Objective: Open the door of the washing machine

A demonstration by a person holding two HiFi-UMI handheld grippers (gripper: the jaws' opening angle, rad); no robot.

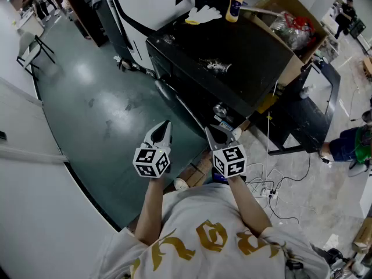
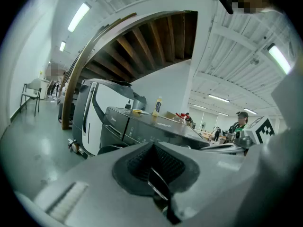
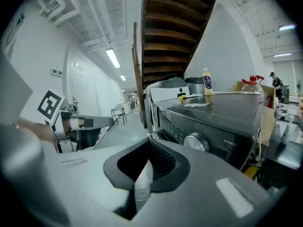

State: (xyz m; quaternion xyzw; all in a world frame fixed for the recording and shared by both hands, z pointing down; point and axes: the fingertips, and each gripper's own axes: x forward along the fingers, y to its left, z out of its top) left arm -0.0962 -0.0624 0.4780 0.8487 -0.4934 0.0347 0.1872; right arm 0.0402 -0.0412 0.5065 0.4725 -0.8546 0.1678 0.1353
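Note:
The dark washing machine (image 1: 232,54) stands in front of me, seen from above in the head view. Its front face with the round door (image 1: 172,95) turns toward the green floor, and the door looks closed. My left gripper (image 1: 164,127) hovers just before the front, jaws shut and empty. My right gripper (image 1: 213,132) is beside it, near the machine's right front corner, also shut on nothing. The left gripper view shows the machine (image 2: 142,124) beyond the closed left gripper (image 2: 151,171). The right gripper view shows its control knob (image 3: 195,142) close past the closed right gripper (image 3: 142,174).
A white machine (image 1: 151,4) stands behind the washer. A yellow bottle (image 1: 235,4) and gloves (image 1: 203,14) lie on its top; a cardboard box (image 1: 290,25) sits at its right. Cables (image 1: 267,188) trail on the floor; a person (image 1: 349,144) is at right. A chair (image 1: 29,45) stands far left.

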